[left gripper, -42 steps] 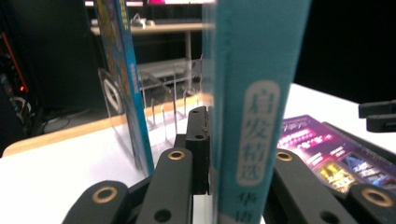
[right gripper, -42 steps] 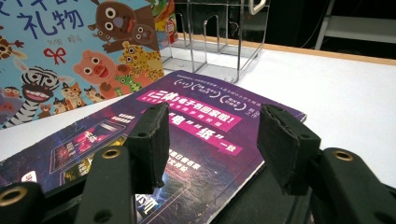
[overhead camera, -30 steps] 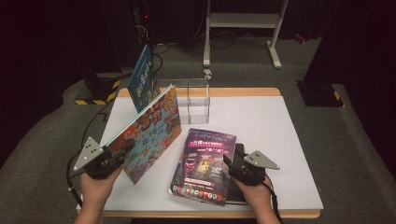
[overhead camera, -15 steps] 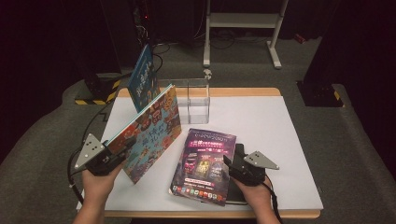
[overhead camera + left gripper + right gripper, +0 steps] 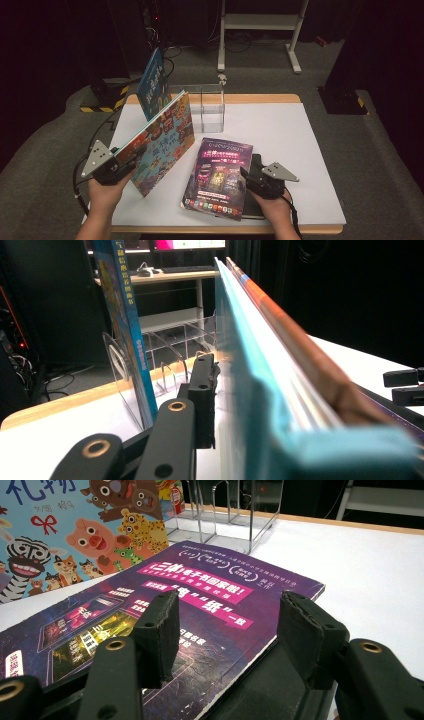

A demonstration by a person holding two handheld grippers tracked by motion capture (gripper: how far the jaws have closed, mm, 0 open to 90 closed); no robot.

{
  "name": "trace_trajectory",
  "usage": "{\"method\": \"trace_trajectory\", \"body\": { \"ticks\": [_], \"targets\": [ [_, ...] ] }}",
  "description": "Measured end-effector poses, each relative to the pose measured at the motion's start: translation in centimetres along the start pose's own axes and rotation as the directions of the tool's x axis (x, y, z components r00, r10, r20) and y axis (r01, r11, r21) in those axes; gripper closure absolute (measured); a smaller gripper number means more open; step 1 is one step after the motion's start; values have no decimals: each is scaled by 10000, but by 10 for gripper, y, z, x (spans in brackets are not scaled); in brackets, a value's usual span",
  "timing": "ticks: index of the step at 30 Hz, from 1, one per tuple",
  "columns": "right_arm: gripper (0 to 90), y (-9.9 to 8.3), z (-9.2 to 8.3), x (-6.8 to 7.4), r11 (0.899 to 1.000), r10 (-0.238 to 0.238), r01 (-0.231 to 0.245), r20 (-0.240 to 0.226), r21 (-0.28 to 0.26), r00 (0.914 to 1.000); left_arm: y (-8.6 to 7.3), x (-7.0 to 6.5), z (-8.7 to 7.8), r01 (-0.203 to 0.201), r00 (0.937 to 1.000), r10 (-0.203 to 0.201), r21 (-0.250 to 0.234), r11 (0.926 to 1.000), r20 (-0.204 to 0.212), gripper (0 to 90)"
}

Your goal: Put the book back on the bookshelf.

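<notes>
A colourful animal picture book (image 5: pixel 161 140) stands tilted on its lower edge at the table's left. My left gripper (image 5: pixel 126 162) is shut on its near edge, and its jaws have just been opening a little. In the left gripper view one finger (image 5: pixel 202 400) lies against the book's teal face (image 5: pixel 250 370). A purple book (image 5: pixel 217 172) lies flat near the front, on top of a black flat thing (image 5: pixel 256 161). My right gripper (image 5: pixel 246 176) is at that book's right edge. In its own view the right gripper (image 5: pixel 230 610) is open, astride the purple cover (image 5: pixel 210 585) without pressing it.
A clear acrylic rack (image 5: pixel 210 107) stands at the back of the white table (image 5: pixel 295 145), and a blue book (image 5: pixel 152 85) stands upright at its left end. Behind the table are a white stand (image 5: pixel 260 25) and a yellow-and-black striped base (image 5: pixel 100 106).
</notes>
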State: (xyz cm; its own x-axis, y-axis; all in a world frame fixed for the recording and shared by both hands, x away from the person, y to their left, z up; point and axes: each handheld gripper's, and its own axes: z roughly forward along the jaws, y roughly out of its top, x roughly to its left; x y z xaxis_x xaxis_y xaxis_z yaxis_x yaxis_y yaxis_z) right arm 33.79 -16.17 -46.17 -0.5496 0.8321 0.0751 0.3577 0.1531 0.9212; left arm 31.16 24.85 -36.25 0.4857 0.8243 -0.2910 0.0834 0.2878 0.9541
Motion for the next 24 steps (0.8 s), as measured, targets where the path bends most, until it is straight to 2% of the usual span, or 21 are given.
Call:
{"method": "trace_trajectory", "body": {
  "ticks": [8,15,20,24],
  "targets": [
    [428,-1,0,-1,10000,-35,35,-35,42,10000,1,2,3,217,9997,-218,85,9997,129,756],
    [431,-2,-10,-11,9997,-178,179,-94,154,9998,1,1,4,370,9992,-372,173,9992,125,790],
    [430,-10,-17,-21,9997,251,-251,67,-31,9997,2,-3,5,296,9996,-295,334,9990,-35,806],
    [434,-10,-18,-21,9998,211,-211,84,-34,9997,1,-6,7,265,9996,-261,294,9992,-138,811]
  ]
}}
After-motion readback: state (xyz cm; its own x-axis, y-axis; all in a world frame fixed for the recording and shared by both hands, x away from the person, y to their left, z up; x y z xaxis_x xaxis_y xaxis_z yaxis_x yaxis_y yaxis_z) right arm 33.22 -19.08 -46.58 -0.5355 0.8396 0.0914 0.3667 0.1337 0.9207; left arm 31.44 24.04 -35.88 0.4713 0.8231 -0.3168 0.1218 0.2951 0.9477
